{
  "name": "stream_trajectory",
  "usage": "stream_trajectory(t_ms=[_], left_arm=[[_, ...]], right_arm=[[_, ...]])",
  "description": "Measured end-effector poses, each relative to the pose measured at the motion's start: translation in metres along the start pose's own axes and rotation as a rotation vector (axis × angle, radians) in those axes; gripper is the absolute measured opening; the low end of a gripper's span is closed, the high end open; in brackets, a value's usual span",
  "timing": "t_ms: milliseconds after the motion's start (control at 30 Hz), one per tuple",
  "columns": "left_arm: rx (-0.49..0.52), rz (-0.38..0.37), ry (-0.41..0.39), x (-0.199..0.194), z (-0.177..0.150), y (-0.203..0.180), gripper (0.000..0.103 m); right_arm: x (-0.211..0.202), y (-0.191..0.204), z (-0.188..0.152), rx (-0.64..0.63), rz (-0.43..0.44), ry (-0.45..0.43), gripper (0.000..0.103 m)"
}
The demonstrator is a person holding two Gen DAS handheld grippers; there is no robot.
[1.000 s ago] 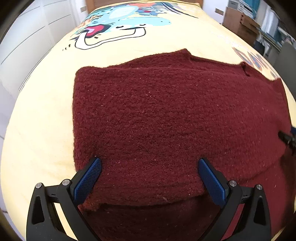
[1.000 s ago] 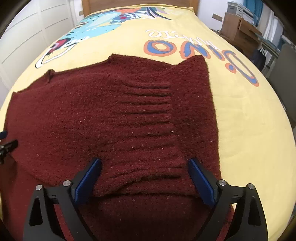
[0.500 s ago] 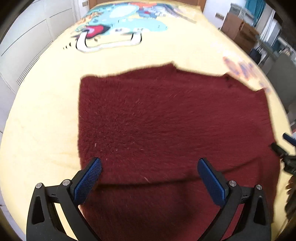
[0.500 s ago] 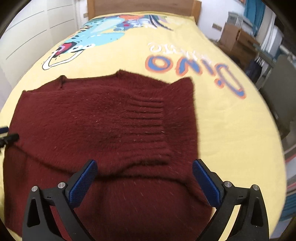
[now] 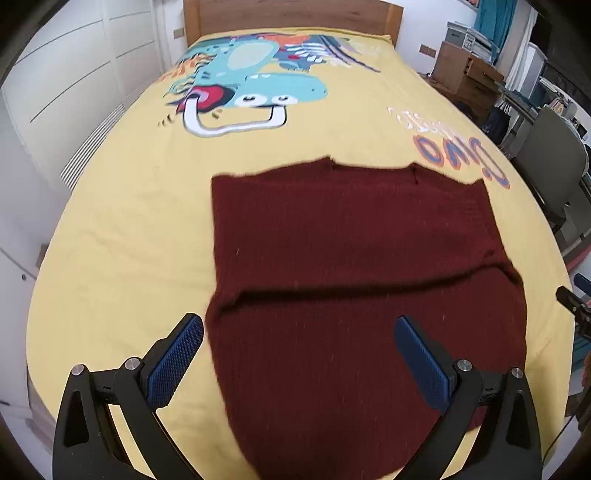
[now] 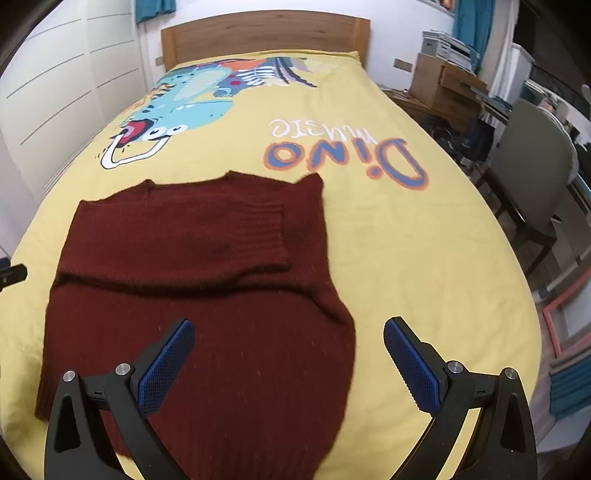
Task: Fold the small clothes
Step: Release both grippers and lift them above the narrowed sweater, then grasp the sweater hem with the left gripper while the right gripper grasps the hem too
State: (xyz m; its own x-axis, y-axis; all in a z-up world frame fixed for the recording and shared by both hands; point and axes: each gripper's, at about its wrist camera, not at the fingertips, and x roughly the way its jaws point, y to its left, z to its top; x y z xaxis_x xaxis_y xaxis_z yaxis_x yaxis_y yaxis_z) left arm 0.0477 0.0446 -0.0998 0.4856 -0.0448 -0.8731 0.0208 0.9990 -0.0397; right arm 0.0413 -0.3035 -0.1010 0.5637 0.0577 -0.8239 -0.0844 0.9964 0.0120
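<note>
Nearest to the cameras, the left gripper [image 5: 295, 354] hung above the bed with its two blue pads spread wide and nothing between them. The right gripper [image 6: 288, 354] hung the same way, spread wide and holding nothing.

Just past them lay the dark red sweater [image 5: 351, 295], flat on the yellow bedspread [image 5: 122, 258], close to the near edge of the bed. Its near end reached almost to that edge. A bit farther on, a folded layer lay across the top of the sweater, and its edge made a dark line from side to side. In the right wrist view, a sleeve with a ribbed cuff [image 6: 266, 229] lay folded over the body. The far edge of the sweater, with the neck part, pointed toward the headboard [image 6: 258, 33].

Beyond the sweater, the bedspread showed a blue dinosaur [image 5: 251, 92] and big letters [image 6: 347, 155].

The sleeves looked tucked in, so the next fold was probably bringing the near end up over the far part. To do it well, each gripper should take one near corner, left and right. Both should pinch the whole thickness of the knit, lift together at the same height, and lay the end down so the side edges line up. The wool looked soft and might sag in the middle.
</note>
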Motion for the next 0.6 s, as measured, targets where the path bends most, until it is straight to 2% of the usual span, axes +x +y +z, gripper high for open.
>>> stream_trajectory(t_ms=[167,300,600], left_arm=[[0.004,0.026,0.065,0.005,-0.034,0.001,0.102],[-0.012,0.051,0.147,0.02,-0.062,0.007,0.102],[-0.011,0.079,0.276,0.052,-0.112,0.009,0.102]], right_arm=[[0.001,-0.009,-0.034,0.032,-0.004,0.053,0.102],[0.015,-0.015,-0.063,0.062,-0.002,0.129,0.102],[0.051,-0.023,-0.118,0.135,0.031,0.311,0.102]])
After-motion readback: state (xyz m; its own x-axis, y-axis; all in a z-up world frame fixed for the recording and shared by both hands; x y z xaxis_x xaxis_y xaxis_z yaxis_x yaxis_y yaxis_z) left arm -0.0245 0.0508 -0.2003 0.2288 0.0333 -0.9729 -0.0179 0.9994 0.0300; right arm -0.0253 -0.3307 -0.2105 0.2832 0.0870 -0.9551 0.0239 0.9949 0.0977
